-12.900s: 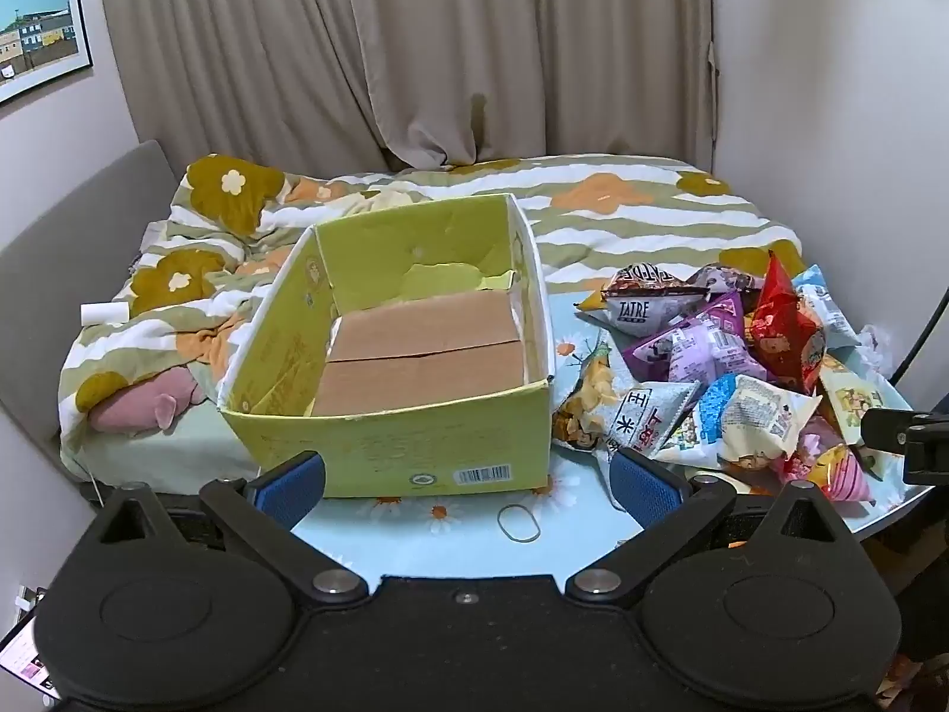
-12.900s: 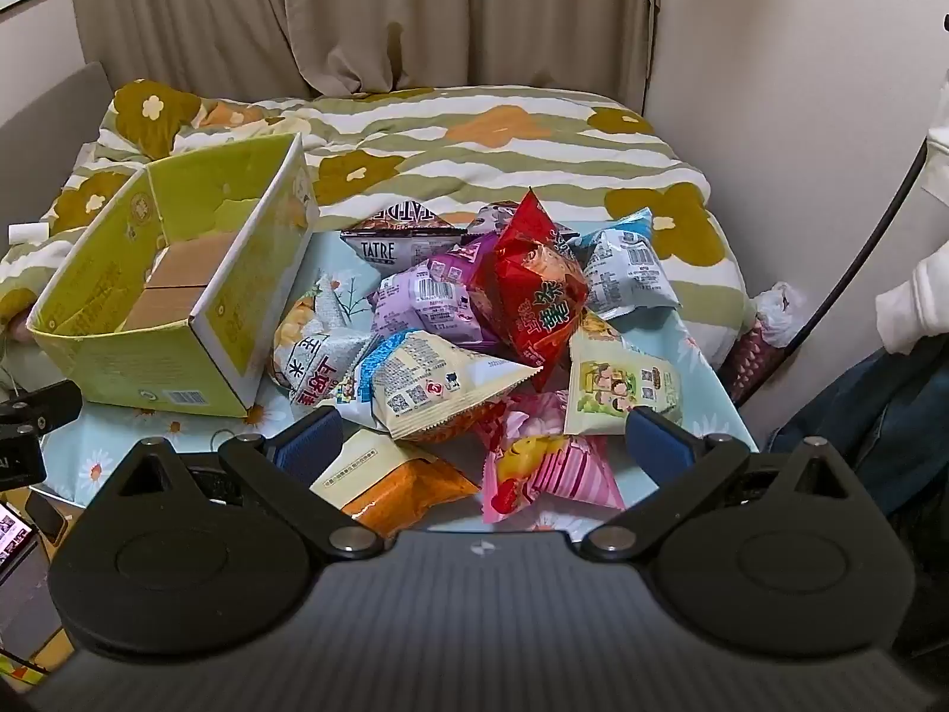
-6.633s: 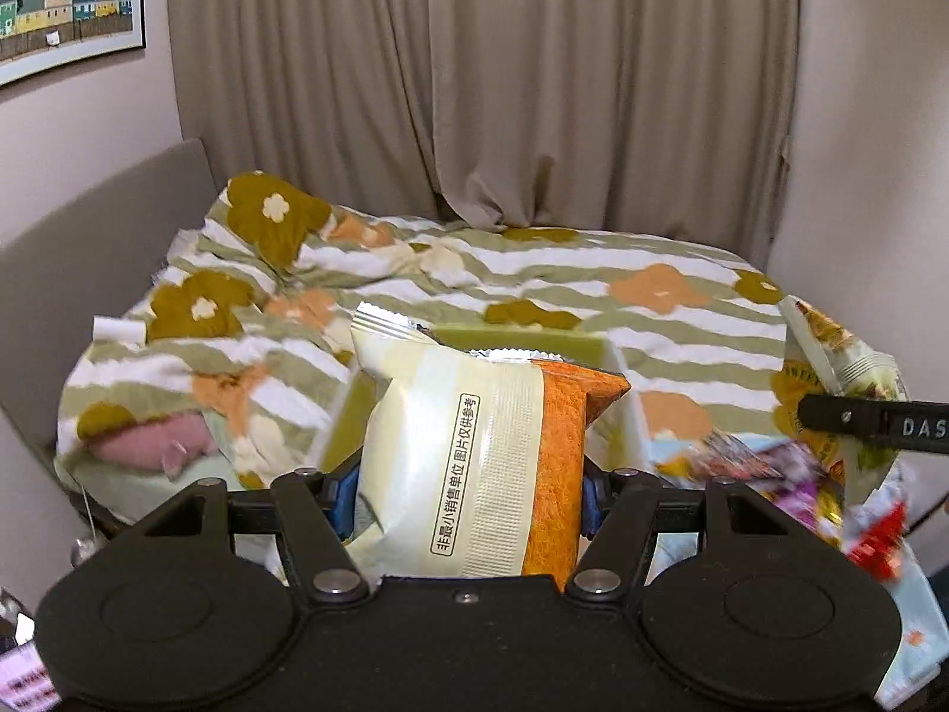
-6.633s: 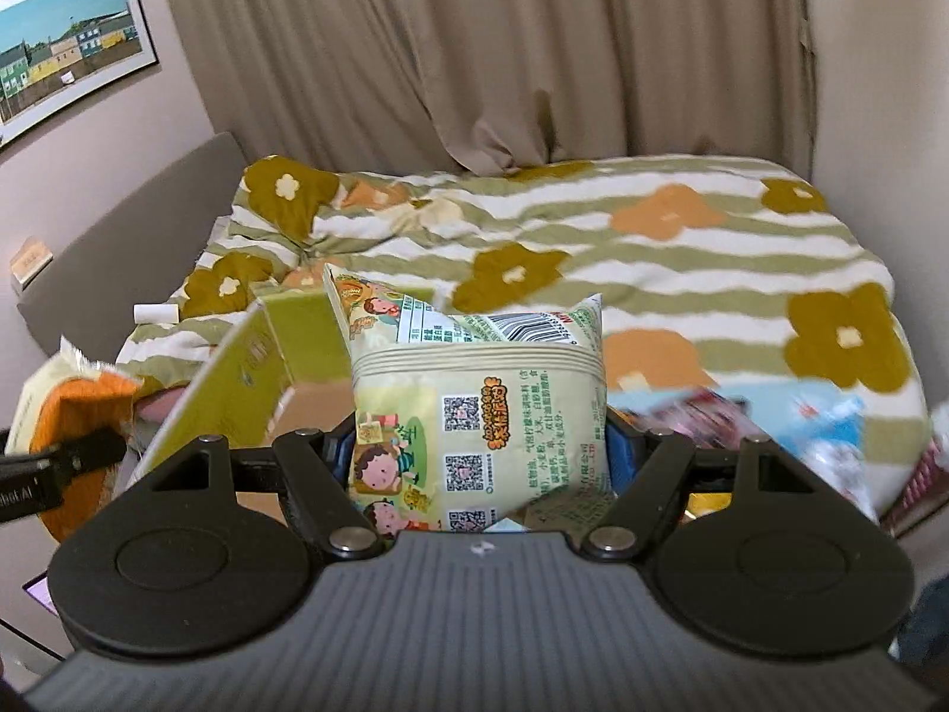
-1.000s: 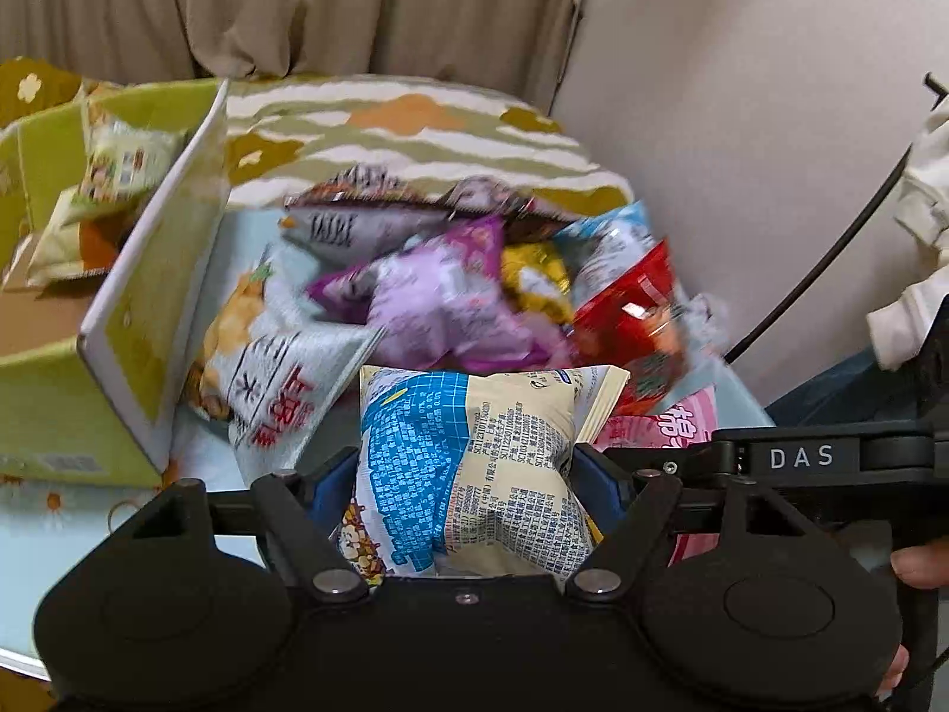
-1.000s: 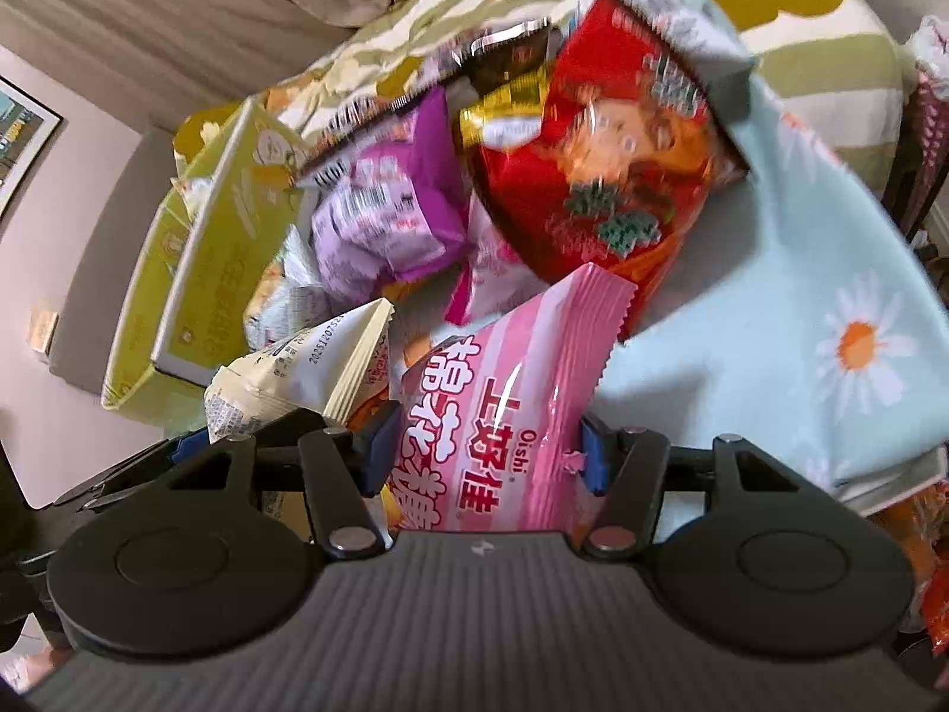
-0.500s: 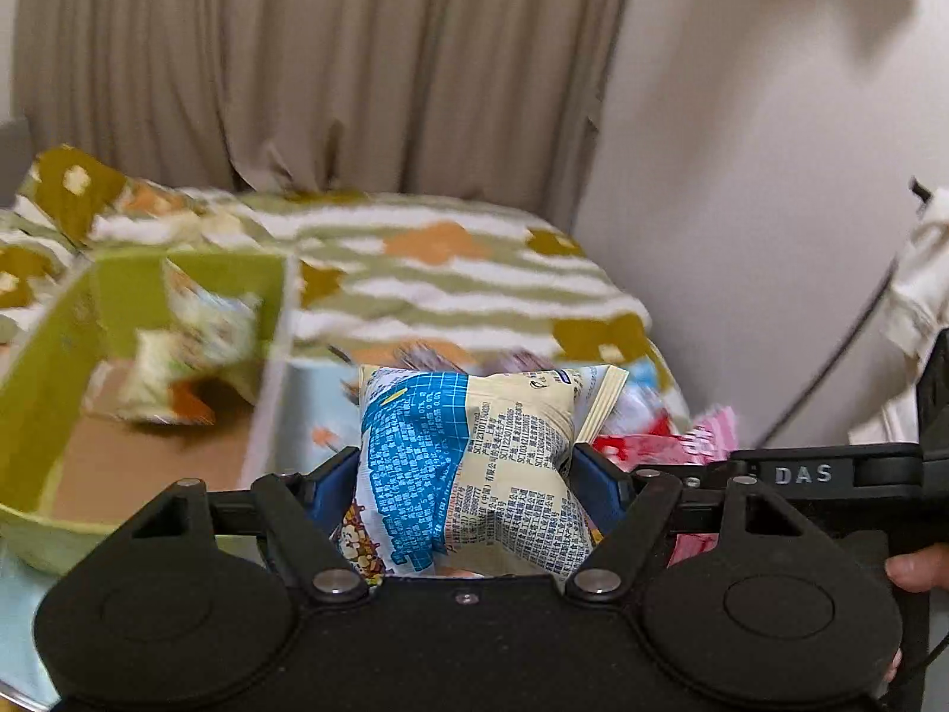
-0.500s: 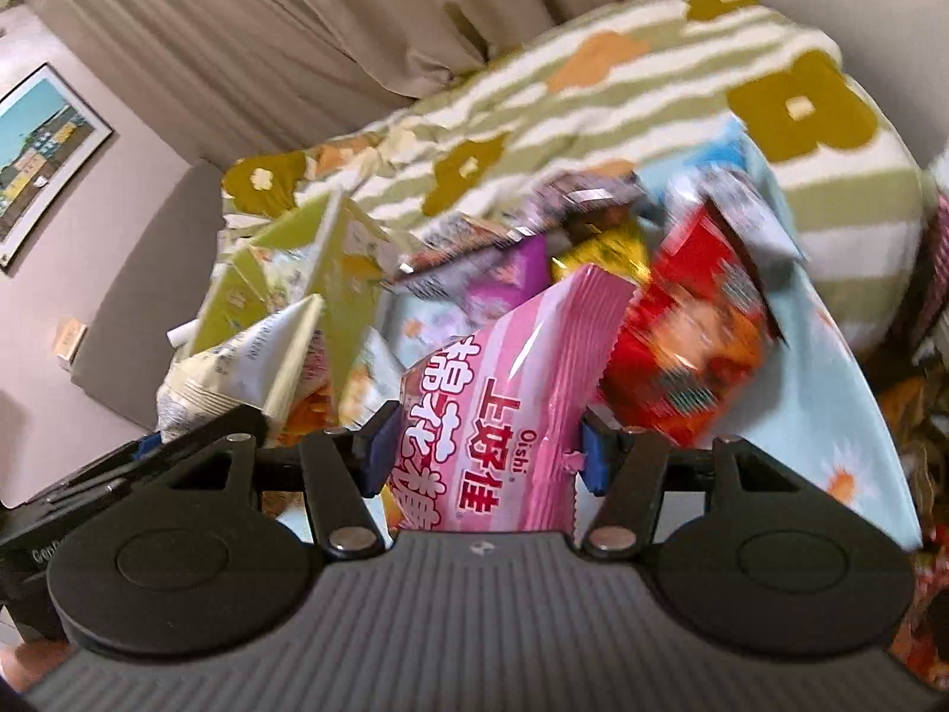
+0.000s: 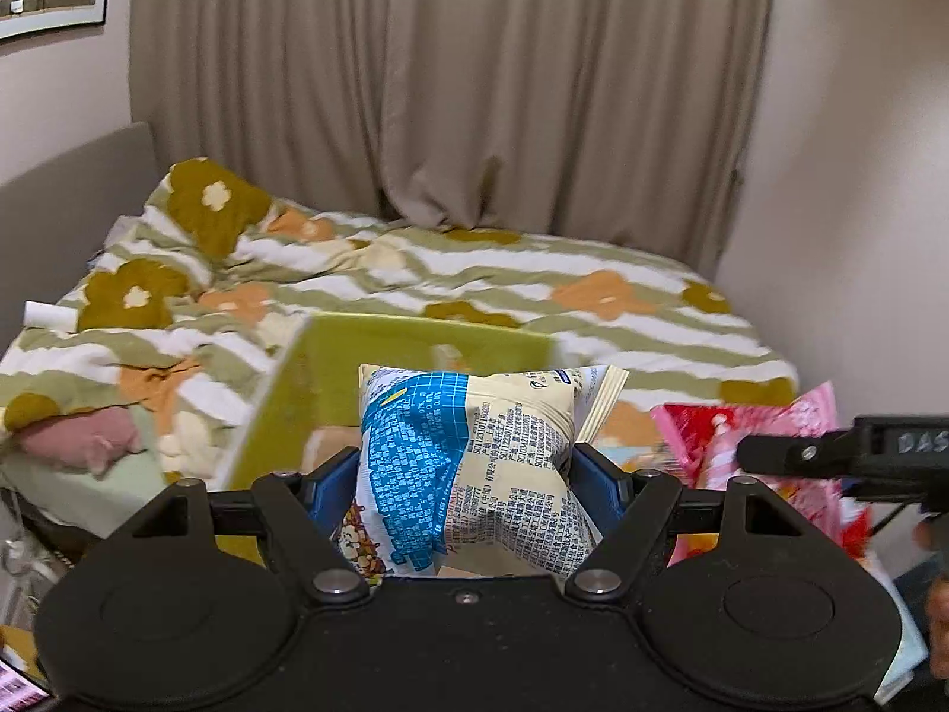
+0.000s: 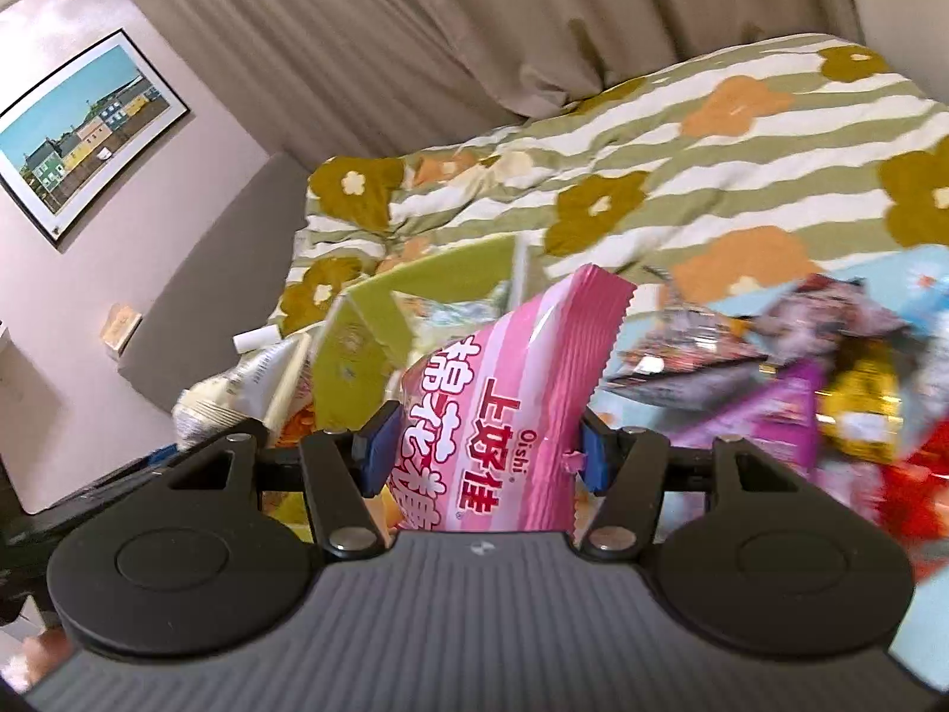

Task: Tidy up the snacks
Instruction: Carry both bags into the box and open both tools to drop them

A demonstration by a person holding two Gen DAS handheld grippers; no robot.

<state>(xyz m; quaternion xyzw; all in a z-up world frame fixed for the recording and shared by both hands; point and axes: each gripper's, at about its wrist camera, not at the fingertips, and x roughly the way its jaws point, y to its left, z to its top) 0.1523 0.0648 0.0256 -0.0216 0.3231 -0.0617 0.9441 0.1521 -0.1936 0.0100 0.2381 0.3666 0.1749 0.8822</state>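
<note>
Both grippers had a bag each at this point. The left gripper [image 9: 465,483] was pinching a cream and blue snack bag [image 9: 468,469] covered in small print, its blue pads [image 9: 335,489] pressed into the bag's sides so the middle puffed out. Right behind that bag sat the yellow-green cardboard box [image 9: 379,356], open at the top, with the flowery striped duvet [image 9: 534,279] spread out beyond it.

The right gripper [image 10: 481,454] was clamped on a pink Oishi bag [image 10: 510,415], held upright with its serrated top edge pointing up. From the right wrist camera I could see the box [image 10: 368,332] off to the left of the pink bag, and what looked like a packet or two inside it, though that part was too blurry for me to call. The rest of the snack pile [image 10: 801,380], purple, gold, red and dark wrappers, lay on the light blue daisy cloth [image 10: 925,282] to the right. The left gripper's bag [image 10: 249,385] poked into that view at the left edge, next to the box.
</note>
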